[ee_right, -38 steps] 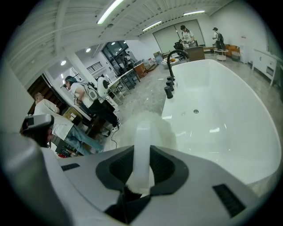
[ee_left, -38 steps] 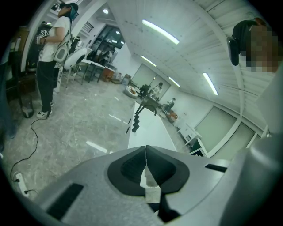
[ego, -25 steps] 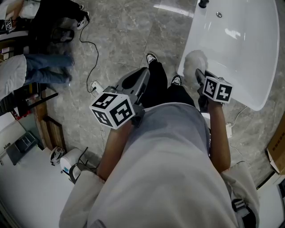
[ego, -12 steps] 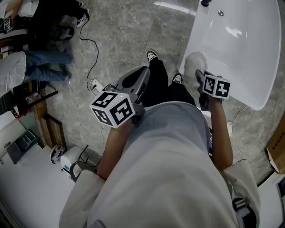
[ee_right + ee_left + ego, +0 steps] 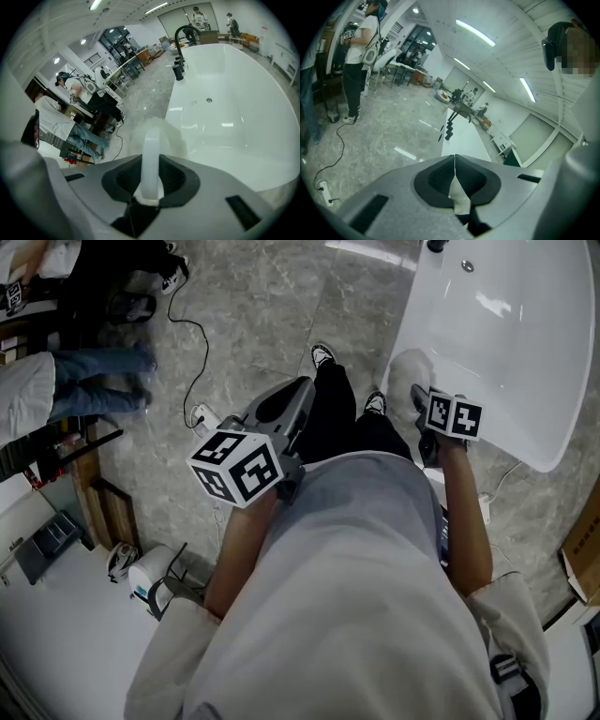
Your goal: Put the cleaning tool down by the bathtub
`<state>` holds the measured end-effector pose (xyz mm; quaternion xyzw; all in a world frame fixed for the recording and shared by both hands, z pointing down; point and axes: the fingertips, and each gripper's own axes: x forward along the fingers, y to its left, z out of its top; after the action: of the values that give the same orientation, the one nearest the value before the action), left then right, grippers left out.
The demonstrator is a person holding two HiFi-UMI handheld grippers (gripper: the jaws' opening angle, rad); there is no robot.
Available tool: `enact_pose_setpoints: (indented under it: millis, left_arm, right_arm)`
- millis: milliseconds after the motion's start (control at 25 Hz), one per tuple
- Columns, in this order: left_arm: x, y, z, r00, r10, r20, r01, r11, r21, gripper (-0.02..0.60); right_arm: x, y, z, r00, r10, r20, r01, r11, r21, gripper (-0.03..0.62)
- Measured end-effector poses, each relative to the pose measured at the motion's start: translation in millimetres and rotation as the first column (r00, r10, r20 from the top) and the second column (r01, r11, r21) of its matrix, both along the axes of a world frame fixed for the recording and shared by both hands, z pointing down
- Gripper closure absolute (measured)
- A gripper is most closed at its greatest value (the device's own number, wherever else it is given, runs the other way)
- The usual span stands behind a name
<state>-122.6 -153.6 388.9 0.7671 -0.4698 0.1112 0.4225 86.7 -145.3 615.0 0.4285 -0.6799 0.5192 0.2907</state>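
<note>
The cleaning tool is a white handle [image 5: 151, 154] with a fluffy pale head [image 5: 161, 131]. My right gripper [image 5: 151, 161] is shut on the handle. In the head view the fluffy head [image 5: 407, 376] hangs over the near left rim of the white bathtub [image 5: 511, 343], just ahead of my right gripper [image 5: 420, 397] and its marker cube [image 5: 455, 416]. The tub's basin [image 5: 229, 122] fills the right gripper view. My left gripper [image 5: 298, 395] is held in front of the person's body, away from the tub. Its jaws [image 5: 454, 157] are shut with nothing between them.
A black faucet [image 5: 180, 42] stands at the tub's far end. A power strip with a black cable [image 5: 200, 418] lies on the grey marble floor. The wearer's shoes [image 5: 322, 358] stand beside the tub. Another person's jeans [image 5: 94, 390] show at left, a cardboard box [image 5: 583, 559] at right.
My right gripper has sunk a little with the cleaning tool, staying at the tub's rim. The left gripper has not moved.
</note>
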Motion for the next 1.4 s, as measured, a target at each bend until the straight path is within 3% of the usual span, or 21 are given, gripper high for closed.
enact_pose_setpoints:
  millis: [640, 840, 1120, 1400]
  left_arm:
    - [-15, 5, 6, 1.000, -0.023, -0.005, 0.023, 1.000, -0.015, 0.571]
    - [-15, 5, 2, 0.998, 0.001, 0.058, -0.002, 1.000, 0.015, 0.572]
    - [-19, 5, -1, 0.996, 0.031, 0.085, -0.034, 0.999, 0.034, 0.572]
    - [-21, 13, -1, 0.998, 0.022, 0.063, -0.024, 0.999, 0.027, 0.572]
  right_arm:
    - [-1, 5, 24, 0.997, -0.047, -0.064, 0.045, 0.998, -0.035, 0.510]
    - [3, 6, 29, 0.993, -0.075, -0.088, 0.072, 0.997, -0.043, 0.510]
    - [-2, 8, 39, 0.984, -0.125, -0.124, 0.117, 0.991, -0.067, 0.508]
    - [-3, 11, 43, 0.971, -0.173, -0.166, 0.163, 0.984, -0.073, 0.510]
